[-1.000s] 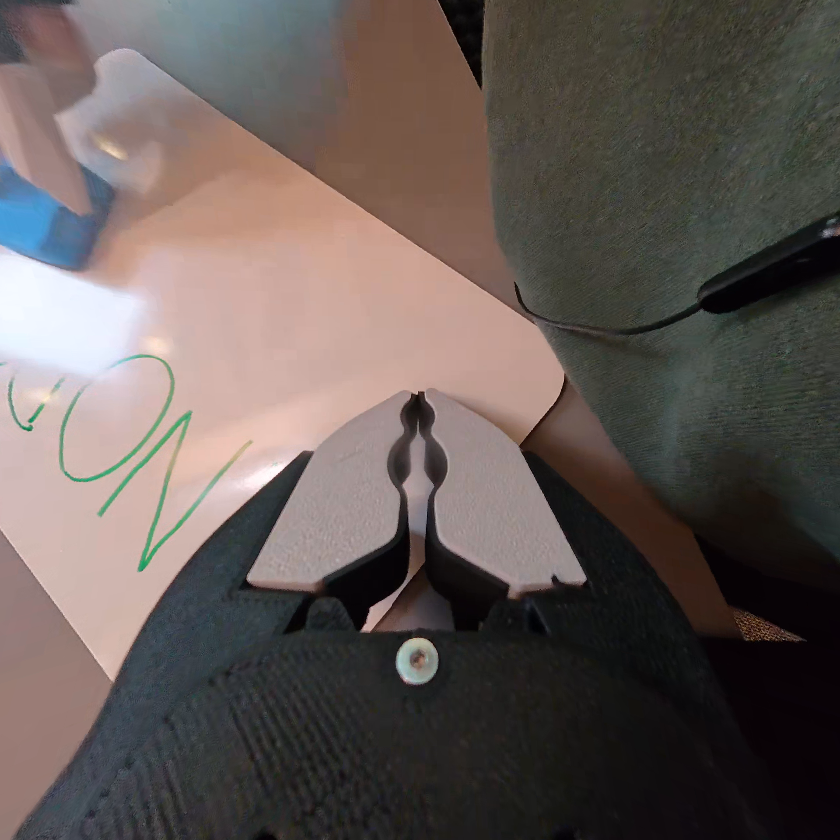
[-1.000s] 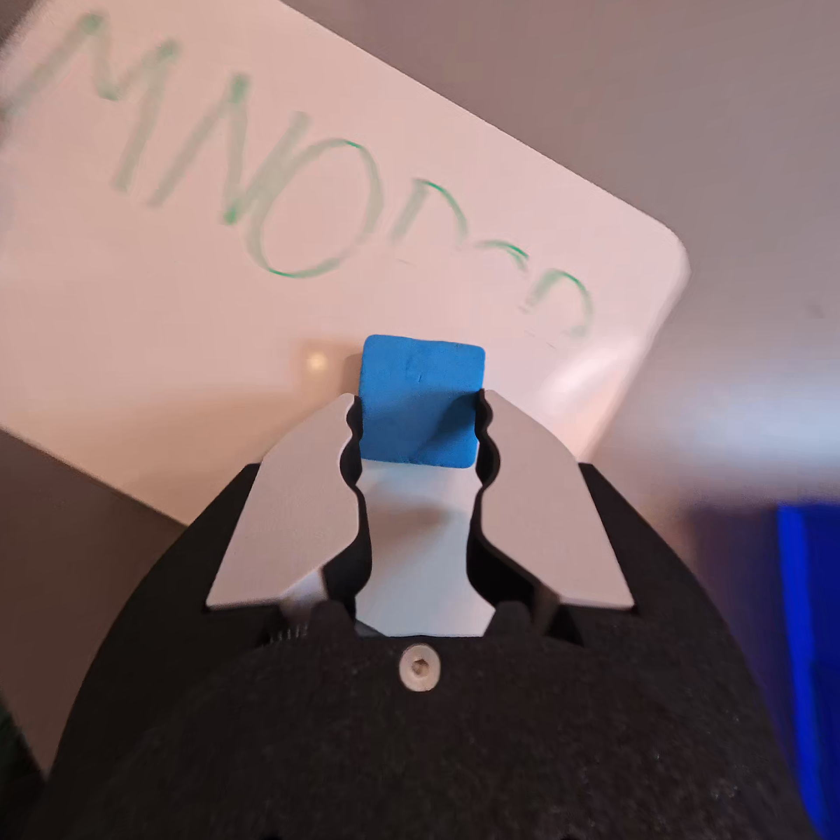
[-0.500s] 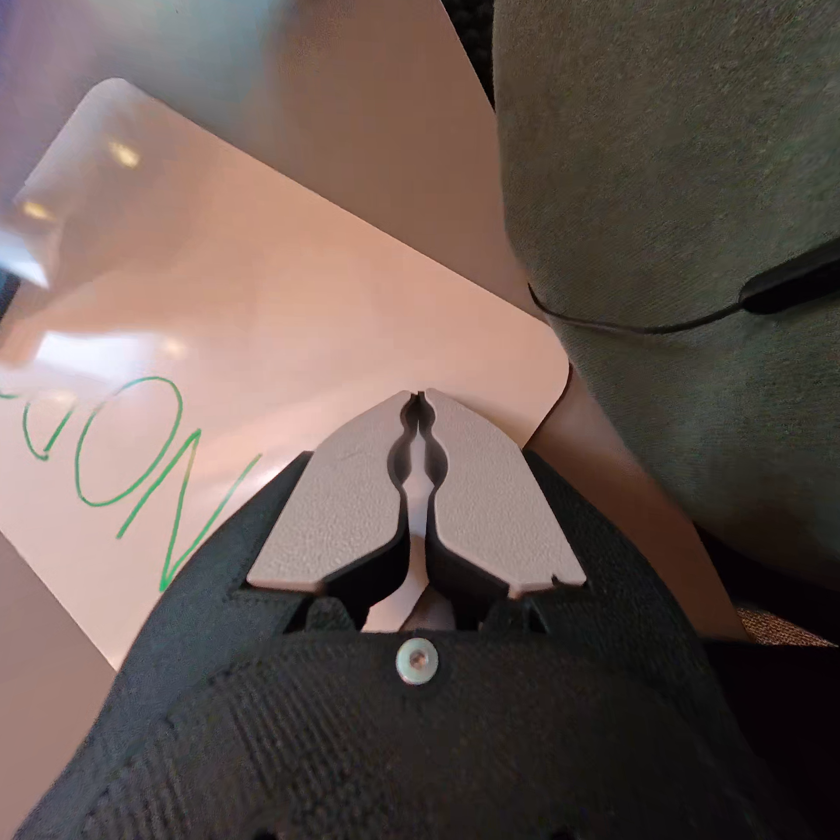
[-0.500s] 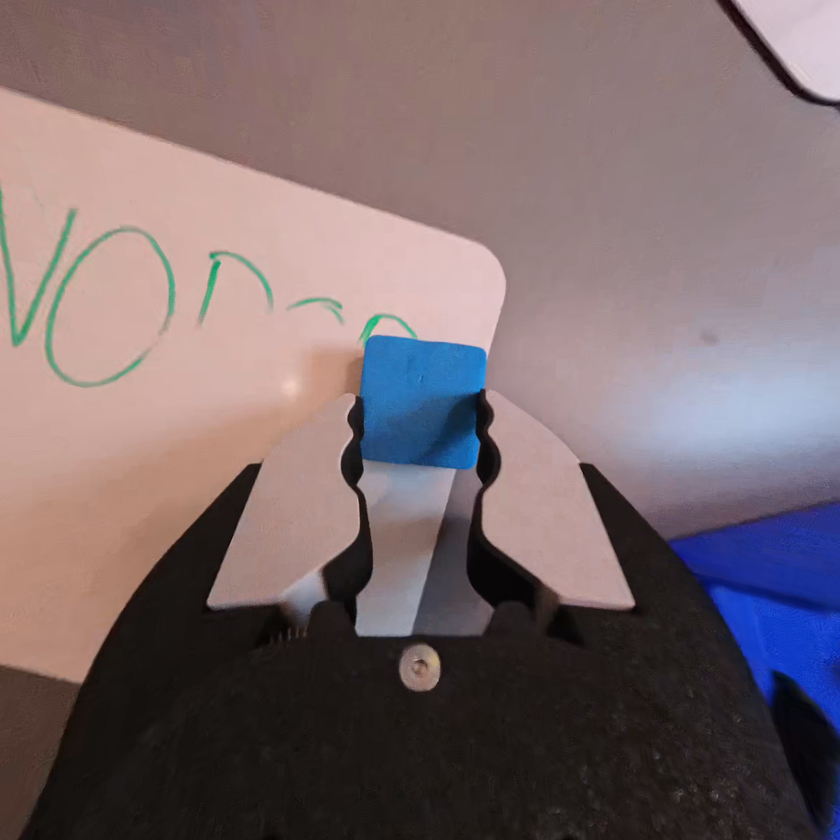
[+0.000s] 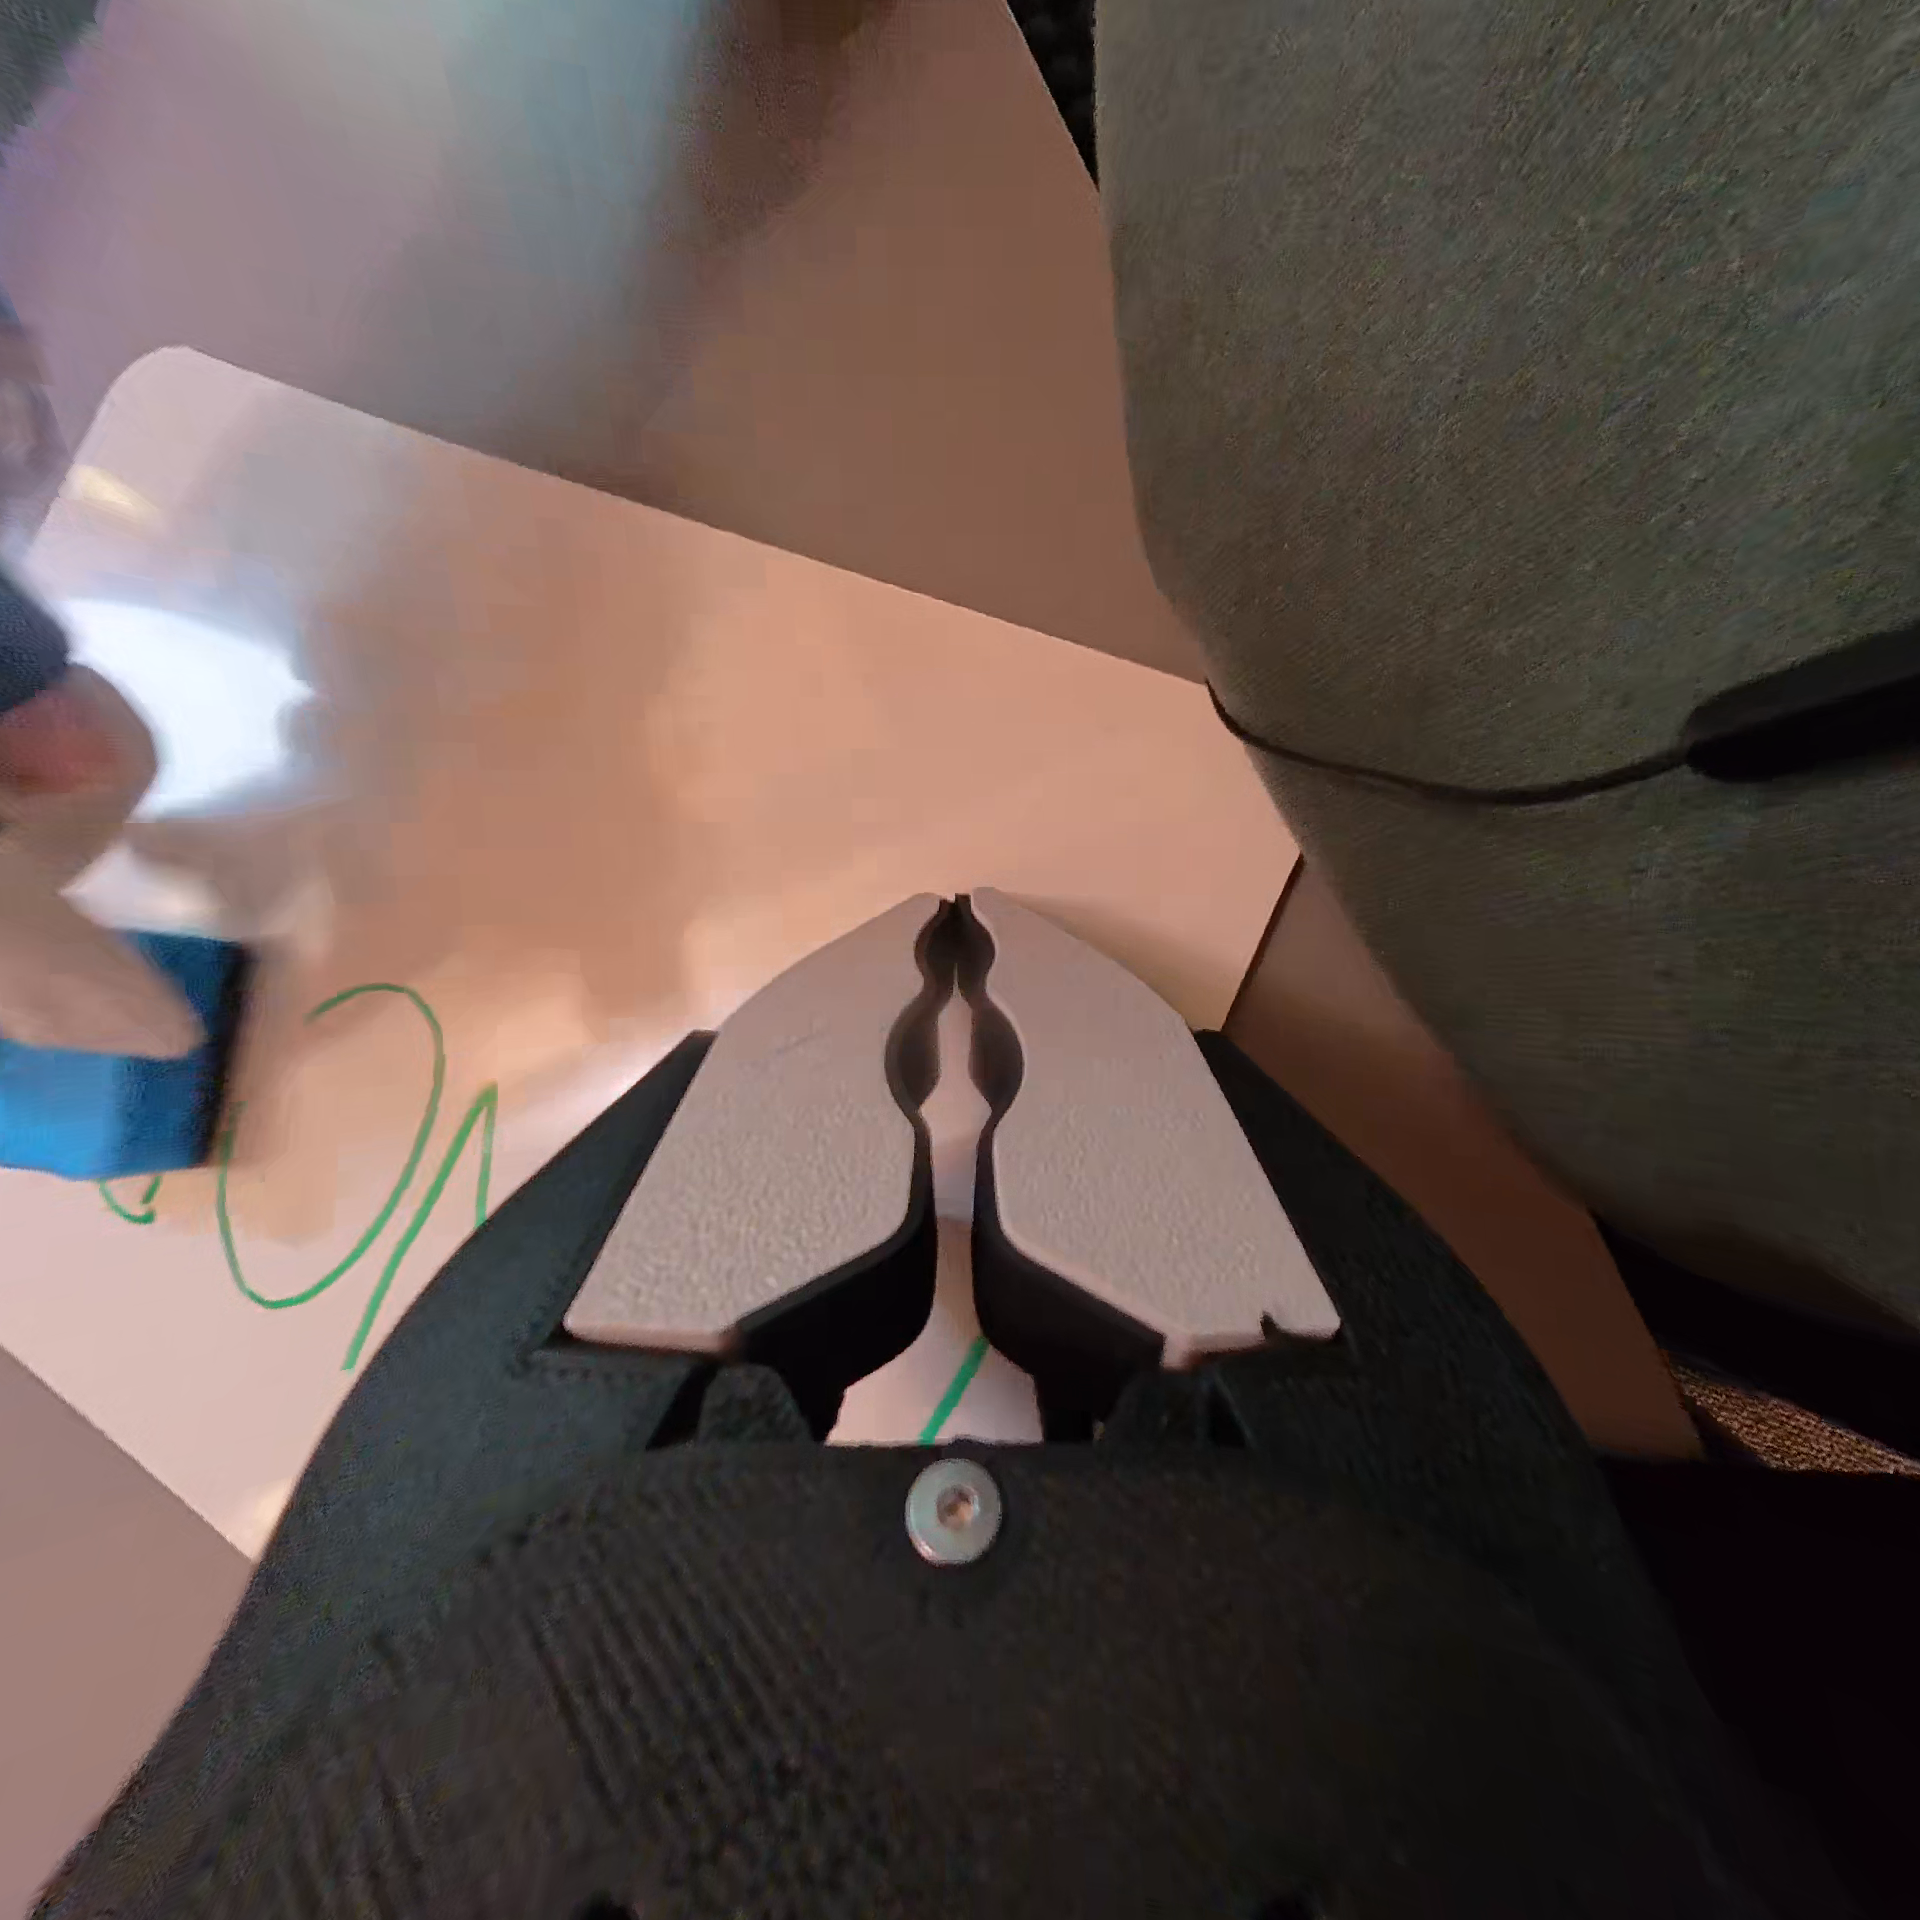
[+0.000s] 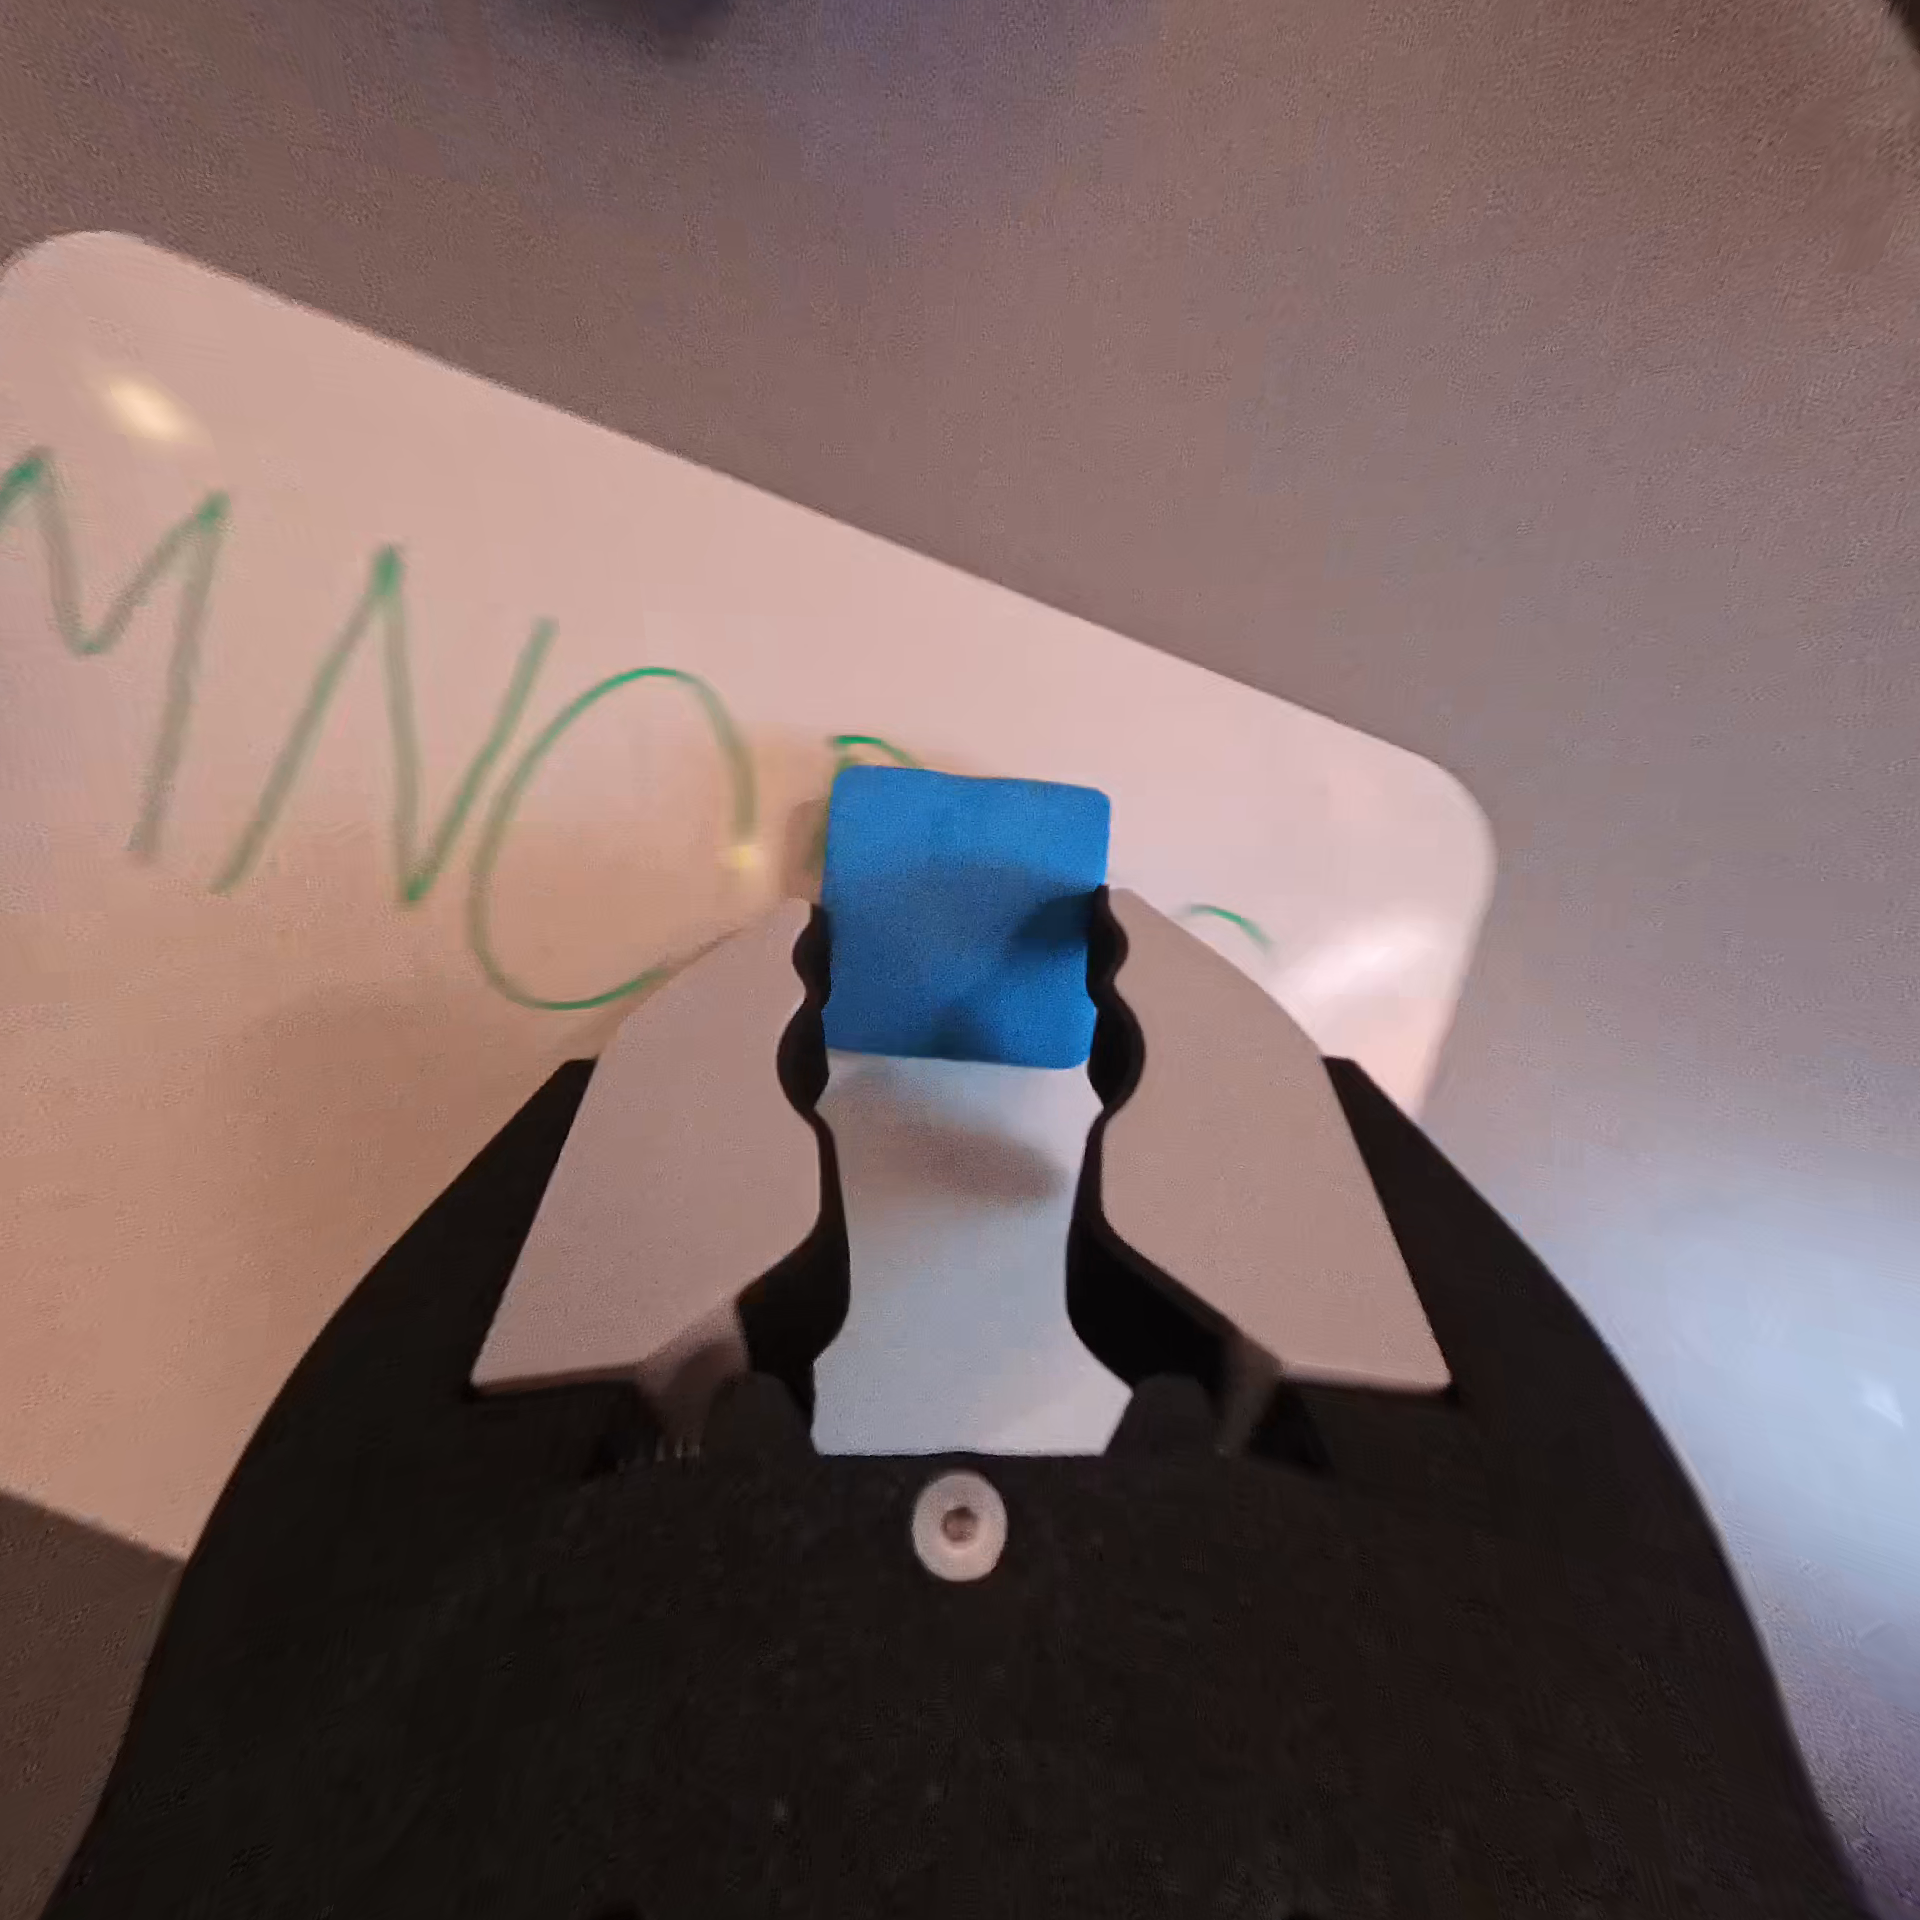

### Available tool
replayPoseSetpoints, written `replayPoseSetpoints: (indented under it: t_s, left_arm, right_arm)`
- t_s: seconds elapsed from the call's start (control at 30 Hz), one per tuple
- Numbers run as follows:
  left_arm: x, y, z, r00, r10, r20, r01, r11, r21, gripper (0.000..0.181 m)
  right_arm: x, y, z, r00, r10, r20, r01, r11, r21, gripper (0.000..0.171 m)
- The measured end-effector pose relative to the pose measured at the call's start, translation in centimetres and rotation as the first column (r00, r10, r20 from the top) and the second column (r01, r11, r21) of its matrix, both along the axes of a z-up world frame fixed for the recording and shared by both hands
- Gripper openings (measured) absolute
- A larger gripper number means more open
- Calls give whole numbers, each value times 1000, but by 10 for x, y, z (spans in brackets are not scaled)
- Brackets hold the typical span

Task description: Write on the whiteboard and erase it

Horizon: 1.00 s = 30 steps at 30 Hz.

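Black textured gripper bodies, pale grey fingers

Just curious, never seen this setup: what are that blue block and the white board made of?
The blue block looks like soft matte foam: dull surface, rounded corners, slightly dented between the jaws. The white board seems a thin glossy sheet, plastic or coated metal; it mirrors lights.

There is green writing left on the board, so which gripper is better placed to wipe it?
Right. The right gripper grips the blue eraser at the green writing; the left gripper is shut and empty.
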State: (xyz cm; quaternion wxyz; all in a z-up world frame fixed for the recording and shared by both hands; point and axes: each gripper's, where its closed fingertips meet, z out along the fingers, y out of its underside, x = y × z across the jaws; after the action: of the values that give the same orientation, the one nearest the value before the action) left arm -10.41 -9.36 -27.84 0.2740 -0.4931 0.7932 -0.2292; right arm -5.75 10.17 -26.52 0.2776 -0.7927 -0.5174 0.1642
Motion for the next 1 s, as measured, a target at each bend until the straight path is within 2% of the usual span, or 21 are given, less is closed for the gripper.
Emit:
replayPoseSetpoints:
  t_s: [0.07,0.1,0.13,0.23,0.3,0.33,0.4,0.47,0.5,0.53,0.6,0.63,0.67,0.7,0.77,0.83,0.87,0.9,1.0]
  left_arm:
    - [0,1,0,1000,3,-1,-3,1000,0,0]
    - [0,1,0,1000,3,0,-3,1000,-1,0]
    - [-1,1,0,1000,-1,0,1,1000,-3,0]
    - [0,-1,0,1000,-16,-3,16,1000,-3,0]
    - [1,-3,0,1000,-23,1,23,1000,-5,0]
    - [2,-3,0,1000,-23,1,23,1000,-10,0]
    - [2,-2,0,1000,-18,1,18,1000,-14,0]
    - [2,0,0,1000,-15,3,15,1000,-11,0]
    - [2,0,0,1000,-14,4,14,1000,-10,0]
    - [2,0,0,1000,-17,4,17,1000,-8,0]
    - [2,1,0,1000,-21,1,21,1000,-1,0]
    - [2,1,0,1000,-22,0,22,1000,2,0]
    - [2,1,0,1000,-22,1,22,1000,1,0]
    - [2,1,0,1000,-22,3,22,1000,-5,0]
    - [3,1,0,1000,-21,5,21,1000,-17,0]
    - [3,2,0,1000,-18,5,18,1000,-18,0]
    - [3,2,0,1000,-16,7,16,1000,-18,0]
    - [3,3,0,1000,-15,7,16,1000,-18,0]
    - [4,3,0,1000,-19,6,19,1000,-13,0]
  right_arm:
    - [-11,-47,0,988,151,27,-150,988,-22,48]
    - [-1,-59,0,980,189,65,-187,982,-31,48]
    - [14,-54,0,981,168,98,-165,986,-40,48]
    - [52,22,0,989,-89,119,91,996,-19,48]
    - [40,56,0,986,-153,67,155,988,-21,48]
    - [21,52,0,993,-107,45,108,994,-23,48]
    - [-20,7,0,996,84,18,-84,996,-19,48]
    - [-25,-44,0,969,240,59,-238,971,-40,48]
    - [-13,-52,0,959,268,96,-265,963,-44,48]
    - [2,-43,0,966,228,119,-224,973,-51,48]
    - [30,13,0,991,23,131,-19,999,-29,48]
    - [33,37,0,993,-57,108,60,998,-32,48]
    - [24,47,0,993,-78,88,81,996,-37,48]
    - [2,37,0,997,-5,72,7,1000,-22,48]
    - [-47,-21,0,975,220,21,-220,975,-10,48]
    - [-49,-68,0,934,349,76,-349,937,-17,48]
    - [-38,-72,-1,931,353,93,-352,935,-35,48]
    - [-26,-61,0,948,307,80,-303,951,-61,48]
    - [-7,15,0,995,76,63,-75,997,-18,48]
